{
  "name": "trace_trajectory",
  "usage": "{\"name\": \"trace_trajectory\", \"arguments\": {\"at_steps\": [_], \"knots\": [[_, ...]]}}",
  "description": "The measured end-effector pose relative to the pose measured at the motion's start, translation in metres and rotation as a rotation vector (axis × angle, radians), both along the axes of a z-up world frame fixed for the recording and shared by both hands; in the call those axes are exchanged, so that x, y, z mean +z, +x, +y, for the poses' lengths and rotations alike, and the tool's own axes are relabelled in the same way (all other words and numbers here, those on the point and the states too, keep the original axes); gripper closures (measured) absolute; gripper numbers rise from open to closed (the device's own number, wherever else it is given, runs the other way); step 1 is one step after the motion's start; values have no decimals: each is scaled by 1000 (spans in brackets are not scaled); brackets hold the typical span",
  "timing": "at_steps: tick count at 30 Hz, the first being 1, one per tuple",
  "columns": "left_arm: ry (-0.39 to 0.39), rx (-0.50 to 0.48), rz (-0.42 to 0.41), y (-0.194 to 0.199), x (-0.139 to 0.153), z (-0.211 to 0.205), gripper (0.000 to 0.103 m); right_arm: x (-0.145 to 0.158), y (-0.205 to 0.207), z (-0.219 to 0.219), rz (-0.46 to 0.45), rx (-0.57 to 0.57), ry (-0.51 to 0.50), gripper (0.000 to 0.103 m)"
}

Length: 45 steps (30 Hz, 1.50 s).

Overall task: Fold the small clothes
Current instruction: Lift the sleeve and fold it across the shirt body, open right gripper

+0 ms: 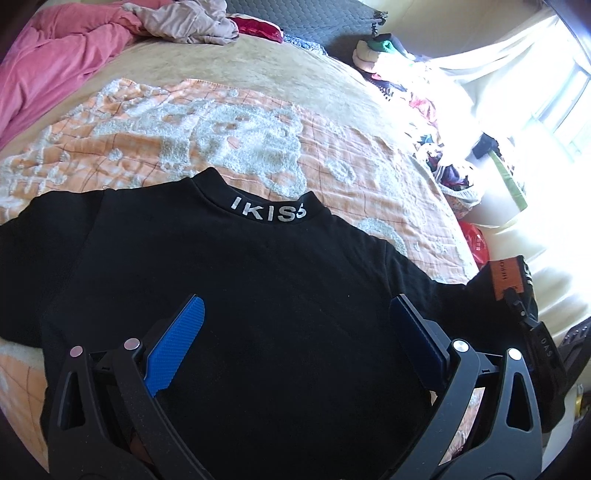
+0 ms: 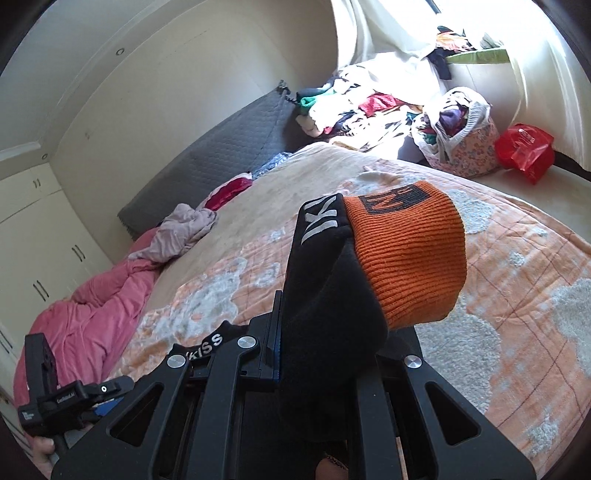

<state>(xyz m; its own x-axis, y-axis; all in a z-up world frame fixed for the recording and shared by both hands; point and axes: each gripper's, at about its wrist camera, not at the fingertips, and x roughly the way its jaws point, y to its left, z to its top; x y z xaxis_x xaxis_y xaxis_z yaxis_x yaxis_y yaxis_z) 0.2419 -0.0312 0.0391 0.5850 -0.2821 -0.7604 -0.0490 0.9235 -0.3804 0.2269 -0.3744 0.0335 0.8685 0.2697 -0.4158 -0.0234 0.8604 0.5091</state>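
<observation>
A black sweater (image 1: 258, 280) with a white-lettered collar (image 1: 267, 210) lies flat on the bed, collar away from me. My left gripper (image 1: 295, 314) is open just above the sweater's middle, blue pads spread wide, holding nothing. My right gripper (image 2: 328, 332) is shut on the sweater's right sleeve (image 2: 332, 295), lifting it off the bed; the orange ribbed cuff (image 2: 410, 254) sticks out past the fingers. The same cuff shows at the right edge of the left wrist view (image 1: 506, 277), with the right gripper's body below it.
An orange and white quilt (image 1: 221, 140) covers the bed under the sweater. A pink blanket (image 1: 55, 66) and a beige garment (image 1: 184, 18) lie at the head. A pile of clothes (image 2: 369, 107), a floral bag (image 2: 461, 136) and a red bag (image 2: 524, 151) stand beside the bed.
</observation>
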Motion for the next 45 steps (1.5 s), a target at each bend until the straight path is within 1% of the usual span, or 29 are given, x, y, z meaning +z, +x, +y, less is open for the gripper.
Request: {"name": "trace_trajectory", "arguments": {"at_steps": [4, 6, 10, 13, 19, 25, 26, 27, 29, 31, 32, 35, 36, 37, 39, 41, 45], "knots": [[0, -1, -4, -3, 2, 3, 9, 6, -3, 19, -16, 38, -64, 93], [-21, 2, -10, -6, 3, 8, 9, 8, -3, 28, -23, 63, -81, 93], [-34, 31, -14, -12, 3, 20, 9, 8, -4, 52, -22, 121, -121, 93], [-42, 37, -12, -16, 1, 29, 9, 2, -3, 74, -9, 162, -164, 93], [-73, 73, -1, -17, -6, 49, 9, -19, 4, 114, 30, 235, -245, 92], [-103, 91, 4, -20, -15, 60, 9, -35, 5, 146, 51, 295, -297, 90], [-105, 91, 8, -19, -16, 61, 9, -36, 5, 150, 56, 306, -300, 82], [-111, 88, 12, -19, -18, 61, 9, -39, 4, 154, 58, 322, -298, 79], [-115, 88, 14, -19, -20, 62, 9, -42, 5, 164, 69, 349, -305, 65], [-118, 77, 7, -18, -20, 61, 9, -45, 4, 172, 75, 387, -316, 59], [-121, 76, 7, -19, -21, 61, 9, -47, 4, 174, 82, 401, -314, 53], [-115, 73, 11, -19, -22, 60, 9, -48, 3, 174, 98, 434, -284, 43], [-114, 76, 15, -19, -23, 60, 9, -47, 2, 173, 98, 445, -274, 39], [-115, 76, 20, -18, -24, 60, 9, -44, 1, 170, 91, 454, -265, 32], [-124, 76, 26, -18, -27, 60, 9, -38, -4, 166, 67, 464, -255, 30], [-143, 75, 19, -18, -30, 59, 9, -35, -6, 159, 65, 454, -250, 30], [-158, 40, 29, -18, -37, 46, 9, -28, -5, 137, 77, 388, -238, 30]]}}
